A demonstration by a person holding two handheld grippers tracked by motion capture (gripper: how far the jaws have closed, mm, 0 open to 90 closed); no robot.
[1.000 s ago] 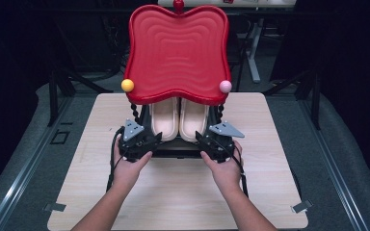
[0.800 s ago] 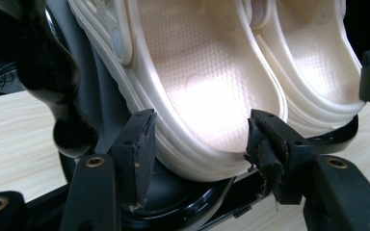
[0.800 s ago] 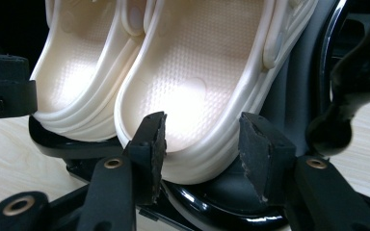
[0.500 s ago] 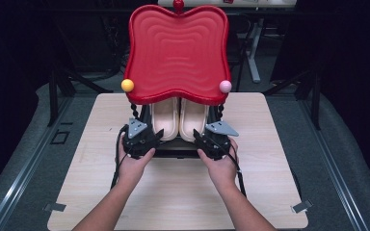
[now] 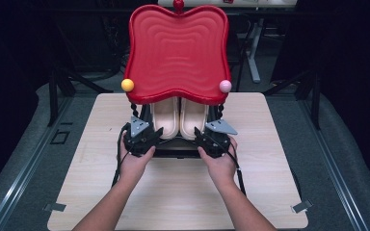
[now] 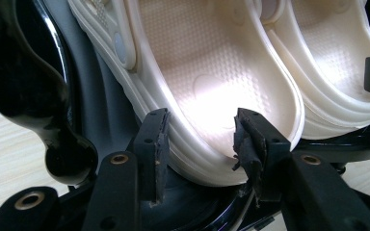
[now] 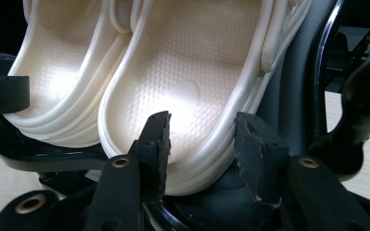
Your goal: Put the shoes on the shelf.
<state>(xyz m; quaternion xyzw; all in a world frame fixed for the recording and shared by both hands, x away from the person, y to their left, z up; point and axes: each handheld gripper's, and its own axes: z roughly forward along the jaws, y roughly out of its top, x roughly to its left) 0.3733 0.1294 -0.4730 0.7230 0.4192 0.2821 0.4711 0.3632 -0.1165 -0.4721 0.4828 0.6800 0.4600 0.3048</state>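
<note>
While your left gripper (image 6: 200, 139) has just been closing, its jaws straddle the heel of the left cream clog (image 6: 207, 82) without clearly pinching it. Your right gripper (image 7: 200, 139) straddles the right clog's (image 7: 192, 82) heel, jaws spread. Both clogs sit on the black rack (image 5: 176, 149) under the red tray (image 5: 178, 53), toward the table's (image 5: 270, 192) far edge.

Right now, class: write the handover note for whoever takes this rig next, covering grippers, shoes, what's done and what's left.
Left gripper: jaws have just been closing around the heel of the left cream clog; pads not clearly pressing.
Right gripper: open, jaws straddling the heel of the right cream clog.
Both clogs sit side by side on the black rack under the red tray top, on the wooden table.
Done: both grippers lined up.
Left: probably grip and pull the clogs out.
</note>
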